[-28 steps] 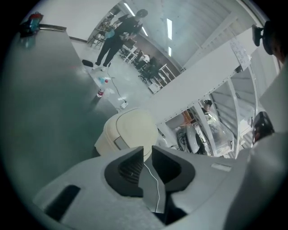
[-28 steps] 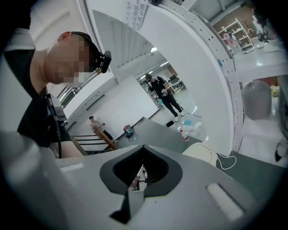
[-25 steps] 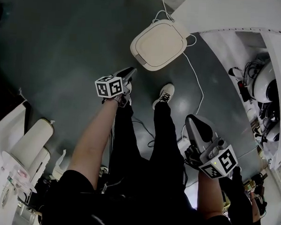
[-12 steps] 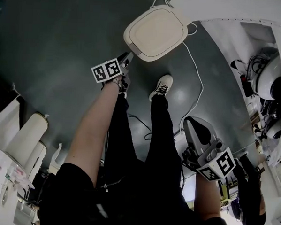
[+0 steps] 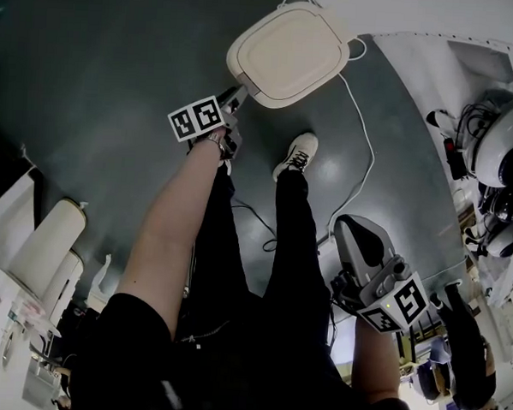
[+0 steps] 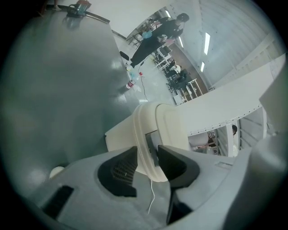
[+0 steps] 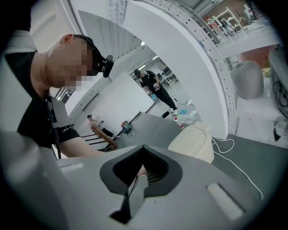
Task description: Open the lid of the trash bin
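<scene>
Grey floor (image 5: 118, 55) | left gripper (image 6: 146, 155) jaws opening | trash bin (image 5: 288, 51) rim between them

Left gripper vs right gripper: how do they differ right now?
The left gripper is at the near edge of the trash bin, jaws opening with the rim between them; the right gripper has its jaws together, empty. The left reaches the bin; the right hangs beside the person's leg, apart from it. Both carry a marker cube.
</scene>
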`<state>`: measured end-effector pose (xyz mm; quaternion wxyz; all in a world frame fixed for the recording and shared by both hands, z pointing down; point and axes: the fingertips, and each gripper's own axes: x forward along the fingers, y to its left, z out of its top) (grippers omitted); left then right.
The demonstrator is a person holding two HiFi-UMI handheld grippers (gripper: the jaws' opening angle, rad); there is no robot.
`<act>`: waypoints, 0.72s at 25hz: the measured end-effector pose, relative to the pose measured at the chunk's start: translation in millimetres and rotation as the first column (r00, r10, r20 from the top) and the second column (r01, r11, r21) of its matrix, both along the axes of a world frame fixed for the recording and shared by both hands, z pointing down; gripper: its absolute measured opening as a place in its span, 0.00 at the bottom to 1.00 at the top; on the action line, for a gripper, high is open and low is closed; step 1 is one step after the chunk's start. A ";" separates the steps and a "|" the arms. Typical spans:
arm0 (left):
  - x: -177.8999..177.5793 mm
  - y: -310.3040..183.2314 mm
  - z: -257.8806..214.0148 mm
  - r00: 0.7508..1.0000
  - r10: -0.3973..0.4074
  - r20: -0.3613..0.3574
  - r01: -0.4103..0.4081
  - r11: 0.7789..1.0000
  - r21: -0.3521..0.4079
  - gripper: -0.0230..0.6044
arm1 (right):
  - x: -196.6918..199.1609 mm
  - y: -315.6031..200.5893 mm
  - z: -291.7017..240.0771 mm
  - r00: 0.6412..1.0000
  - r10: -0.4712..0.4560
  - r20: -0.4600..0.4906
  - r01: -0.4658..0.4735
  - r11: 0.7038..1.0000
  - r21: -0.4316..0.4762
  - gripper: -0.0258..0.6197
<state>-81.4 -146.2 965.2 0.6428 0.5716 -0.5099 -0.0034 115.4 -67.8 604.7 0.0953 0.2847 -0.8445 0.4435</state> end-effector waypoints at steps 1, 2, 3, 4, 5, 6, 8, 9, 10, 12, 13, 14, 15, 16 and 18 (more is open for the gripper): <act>0.3 0.1 1.3 1.000 -0.001 -0.006 0.001 1.000 -0.005 0.27 | 0.3 -0.9 1.5 1.000 0.000 0.001 0.000 1.000 -0.002 0.05; 0.6 0.3 2.8 1.000 -0.001 -0.009 0.001 1.000 -0.011 0.27 | 0.4 -2.0 3.0 1.000 0.000 0.002 0.000 1.000 -0.006 0.05; 0.8 0.3 4.1 1.000 0.004 -0.010 -0.004 1.000 -0.015 0.27 | -0.2 -2.9 4.5 1.000 0.000 0.004 0.000 1.000 -0.010 0.05; 1.0 -0.2 4.8 1.000 0.011 -0.008 -0.012 1.000 -0.016 0.27 | -1.5 -3.6 5.7 1.000 -0.001 0.007 0.001 1.000 -0.013 0.05; 1.0 -0.9 4.9 1.000 0.020 -0.007 -0.020 1.000 -0.016 0.26 | -3.6 -4.0 6.6 1.000 -0.002 0.009 0.002 1.000 -0.015 0.05; 0.7 -1.4 4.5 1.000 0.028 -0.007 -0.028 0.999 -0.017 0.24 | -6.1 -4.2 7.1 1.000 -0.004 0.011 0.004 1.000 -0.017 0.05; 0.3 -1.9 3.4 0.999 0.042 -0.005 -0.042 0.999 -0.020 0.21 | -10.5 -5.0 7.9 1.000 -0.007 0.015 0.007 1.000 -0.021 0.05; 0.6 -2.1 3.1 0.999 0.048 -0.003 -0.048 0.999 -0.021 0.20 | -11.8 -5.9 8.5 1.000 -0.008 0.015 0.008 1.000 -0.022 0.05; 1.2 -2.3 3.1 0.999 0.053 -0.003 -0.053 0.998 -0.022 0.20 | -12.7 -7.0 9.1 1.000 -0.009 0.016 0.009 1.000 -0.023 0.05; 1.6 -3.3 3.2 0.998 0.055 -0.006 -0.055 0.998 -0.025 0.19 | -14.9 -9.0 9.7 1.000 -0.013 0.017 0.013 1.000 -0.025 0.05; 1.2 -4.1 3.2 0.998 0.055 -0.006 -0.056 0.998 -0.027 0.19 | -16.5 -9.9 9.7 1.000 -0.016 0.018 0.016 1.000 -0.025 0.05; 0.5 -5.0 3.0 0.998 0.059 -0.003 -0.059 0.998 -0.031 0.19 | -18.4 -11.1 9.6 1.000 -0.018 0.018 0.018 1.000 -0.025 0.05; 0.0 -5.8 2.7 0.998 0.067 0.000 -0.067 0.997 -0.034 0.19 | -20.2 -12.8 9.7 1.000 -0.019 0.019 0.019 1.000 -0.025 0.05; -0.1 -6.3 2.3 0.997 0.075 0.003 -0.075 0.996 -0.038 0.17 | -21.9 -14.7 9.8 1.000 -0.019 0.020 0.020 0.999 -0.025 0.05; 0.7 -5.7 2.6 0.996 0.084 0.002 -0.084 0.995 -0.044 0.17 | -24.5 -18.5 10.1 1.000 -0.020 0.021 0.020 0.999 -0.027 0.05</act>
